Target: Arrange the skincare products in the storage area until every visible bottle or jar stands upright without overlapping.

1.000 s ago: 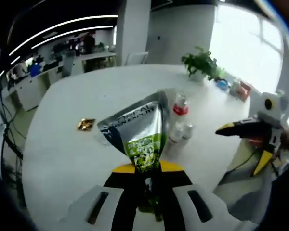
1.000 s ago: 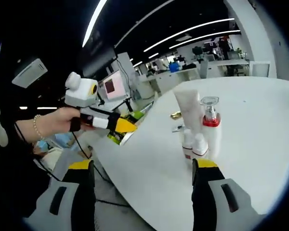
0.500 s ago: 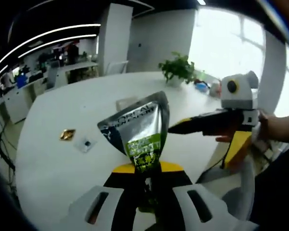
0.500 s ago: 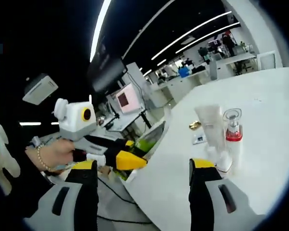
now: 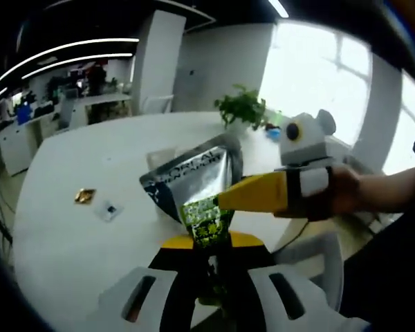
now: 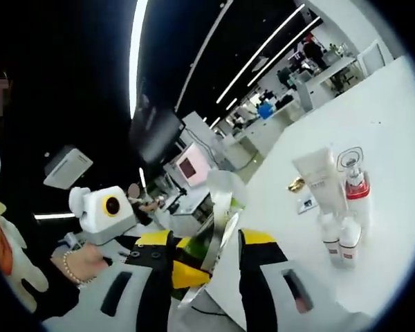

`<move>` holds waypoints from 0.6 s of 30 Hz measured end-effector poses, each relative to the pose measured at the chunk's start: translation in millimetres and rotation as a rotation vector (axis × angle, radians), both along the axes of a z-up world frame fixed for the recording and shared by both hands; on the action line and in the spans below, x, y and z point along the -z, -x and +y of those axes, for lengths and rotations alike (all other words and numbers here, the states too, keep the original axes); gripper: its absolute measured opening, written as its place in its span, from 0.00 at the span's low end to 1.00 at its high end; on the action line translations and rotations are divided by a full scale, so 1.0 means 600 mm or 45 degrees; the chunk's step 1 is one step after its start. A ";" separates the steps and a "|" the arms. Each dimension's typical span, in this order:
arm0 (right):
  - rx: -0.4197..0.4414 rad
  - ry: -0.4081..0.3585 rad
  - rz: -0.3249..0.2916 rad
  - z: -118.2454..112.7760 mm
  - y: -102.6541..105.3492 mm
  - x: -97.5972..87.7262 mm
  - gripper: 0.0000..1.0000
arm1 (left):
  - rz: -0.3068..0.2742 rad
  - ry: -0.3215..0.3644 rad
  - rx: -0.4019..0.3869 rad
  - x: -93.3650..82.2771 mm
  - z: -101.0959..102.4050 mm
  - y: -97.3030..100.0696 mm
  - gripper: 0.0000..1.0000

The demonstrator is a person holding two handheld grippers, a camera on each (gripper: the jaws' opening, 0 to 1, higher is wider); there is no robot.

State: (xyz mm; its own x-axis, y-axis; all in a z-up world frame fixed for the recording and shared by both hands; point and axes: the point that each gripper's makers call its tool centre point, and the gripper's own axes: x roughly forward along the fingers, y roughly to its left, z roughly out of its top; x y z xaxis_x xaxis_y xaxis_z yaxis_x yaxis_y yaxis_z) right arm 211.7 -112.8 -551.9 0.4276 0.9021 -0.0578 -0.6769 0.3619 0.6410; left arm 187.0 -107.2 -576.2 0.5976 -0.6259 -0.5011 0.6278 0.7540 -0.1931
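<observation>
My left gripper (image 5: pixel 211 243) is shut on the lower edge of a silver and green skincare pouch (image 5: pixel 197 181), holding it upright above the white table (image 5: pixel 62 242). From the right, my right gripper (image 5: pixel 236 198) reaches in, its yellow jaws against the pouch's right edge. In the right gripper view the pouch (image 6: pixel 220 221) stands edge-on between the jaws of my right gripper (image 6: pixel 207 238), which have a gap on either side of it. On the table stand a white tube (image 6: pixel 318 181), a pump bottle with a red collar (image 6: pixel 354 190) and two small white bottles (image 6: pixel 337 235), all upright.
A gold sachet (image 5: pixel 84 196) and a small clear packet (image 5: pixel 109 210) lie flat on the table. A potted plant (image 5: pixel 242 107) stands at the far edge. A hand (image 6: pixel 76 266) with a bracelet holds the left gripper. Desks and monitors lie beyond the table.
The right gripper has come in from the side to the pouch, and its jaws have narrowed around it. The left gripper still holds the pouch. Both views have swung.
</observation>
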 end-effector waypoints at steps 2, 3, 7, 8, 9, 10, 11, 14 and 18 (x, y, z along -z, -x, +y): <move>0.005 -0.030 0.029 0.004 -0.002 -0.001 0.23 | 0.003 -0.003 -0.008 0.001 0.001 0.001 0.11; 0.010 -0.034 0.044 0.005 -0.003 0.000 0.20 | 0.003 -0.007 -0.010 0.001 0.001 0.001 0.11; 0.010 -0.059 0.064 0.012 -0.002 -0.003 0.16 | 0.002 -0.028 -0.032 0.004 0.004 -0.003 0.14; 0.002 -0.059 0.063 0.013 -0.001 -0.002 0.15 | 0.006 -0.032 -0.036 0.006 0.005 -0.004 0.16; 0.002 -0.047 0.058 0.013 -0.001 -0.001 0.15 | 0.006 -0.039 -0.033 0.006 0.004 -0.003 0.18; -0.005 -0.038 0.053 0.015 0.001 0.000 0.14 | 0.006 -0.046 -0.028 0.008 0.003 -0.002 0.21; -0.015 -0.037 0.056 0.016 0.002 0.001 0.12 | 0.006 -0.046 -0.027 0.008 0.004 -0.003 0.23; -0.027 -0.056 0.084 0.013 0.001 0.004 0.09 | 0.013 -0.030 -0.023 0.008 0.003 -0.004 0.32; -0.025 -0.084 0.128 0.009 -0.001 0.006 0.06 | -0.021 -0.032 0.007 0.005 0.004 -0.009 0.45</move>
State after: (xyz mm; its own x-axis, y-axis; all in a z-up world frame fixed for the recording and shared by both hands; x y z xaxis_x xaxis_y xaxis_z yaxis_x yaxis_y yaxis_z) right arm 212.2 -107.1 -555.2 0.4047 0.9136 -0.0399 -0.6146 0.3040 0.7279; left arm 192.3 -104.9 -579.0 0.6021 -0.6167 -0.5071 0.6351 0.7548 -0.1639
